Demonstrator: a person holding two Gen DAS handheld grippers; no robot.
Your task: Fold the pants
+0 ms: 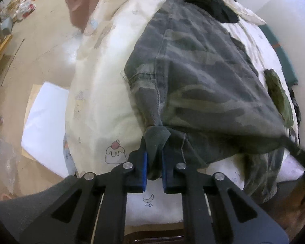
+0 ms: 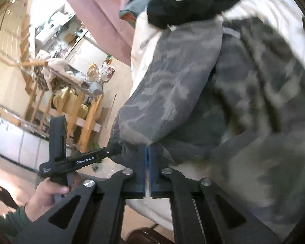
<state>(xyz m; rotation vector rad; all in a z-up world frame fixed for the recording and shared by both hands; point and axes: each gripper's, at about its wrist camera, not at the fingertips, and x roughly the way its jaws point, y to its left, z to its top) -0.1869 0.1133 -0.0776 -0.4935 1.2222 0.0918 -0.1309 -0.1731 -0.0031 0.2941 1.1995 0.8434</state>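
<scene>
Camouflage pants [image 1: 203,77] lie spread on a cream bed cover [image 1: 99,77] printed with small cartoons. My left gripper [image 1: 154,152] is shut on a bunched corner of the pants at their near edge, the fabric squeezed between the blue pads. In the right wrist view the pants [image 2: 172,85] fill the middle and right, blurred. My right gripper [image 2: 148,152] is shut, its pads together with the pants' near edge pinched at the tips. The left gripper [image 2: 114,148], held by a hand [image 2: 44,193], bites the same edge just to the left.
A black garment [image 1: 217,2] lies at the far end of the bed, seen again as the black garment [image 2: 193,2]. Pink cloth [image 1: 77,6] hangs past the bed's far corner. A white board [image 1: 44,122] lies on the floor at left. A cluttered wooden shelf [image 2: 71,101] stands across the room.
</scene>
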